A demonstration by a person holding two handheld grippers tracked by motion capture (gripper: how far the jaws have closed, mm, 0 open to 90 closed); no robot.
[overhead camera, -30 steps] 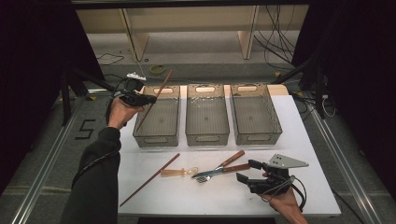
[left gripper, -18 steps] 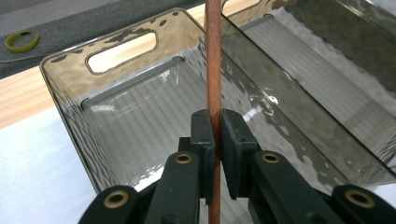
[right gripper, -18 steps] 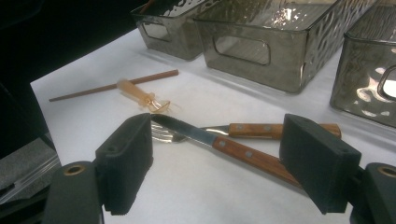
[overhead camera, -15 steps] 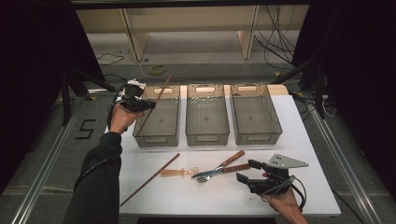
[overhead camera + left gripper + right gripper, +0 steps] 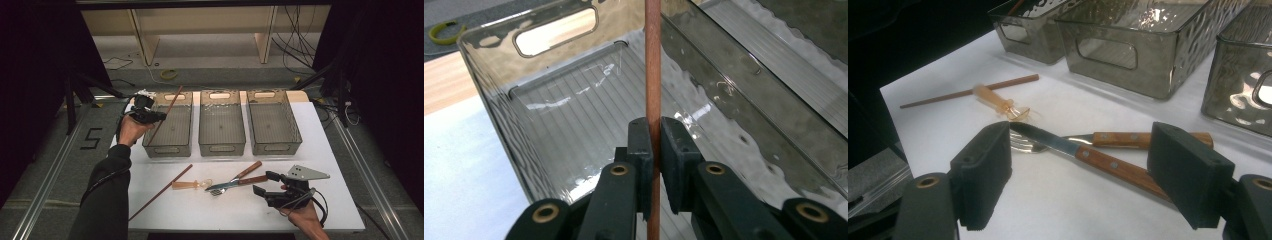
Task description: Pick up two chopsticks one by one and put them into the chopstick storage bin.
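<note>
My left gripper (image 5: 152, 116) is shut on a brown chopstick (image 5: 172, 102), which slants over the left grey bin (image 5: 167, 149). In the left gripper view the pads (image 5: 640, 145) pinch the chopstick (image 5: 653, 60) above that bin's ribbed floor (image 5: 574, 130). My right gripper (image 5: 264, 183) rests open near the table's front right. Its jaws (image 5: 1085, 175) stand wide apart, with nothing held, just short of a wooden-handled knife (image 5: 1098, 157) and fork (image 5: 1128, 139). A second chopstick (image 5: 160, 192) and an amber plastic utensil (image 5: 192, 185) lie on the white table.
Three grey bins stand in a row at the back of the table: the left one, a middle one (image 5: 222, 148) and a right one (image 5: 275, 147). The knife and fork (image 5: 240, 177) cross each other left of my right gripper. Dark floor surrounds the table.
My left hand has come down with the chopstick, closer to the left bin. The right gripper and the utensils on the table have not moved.
</note>
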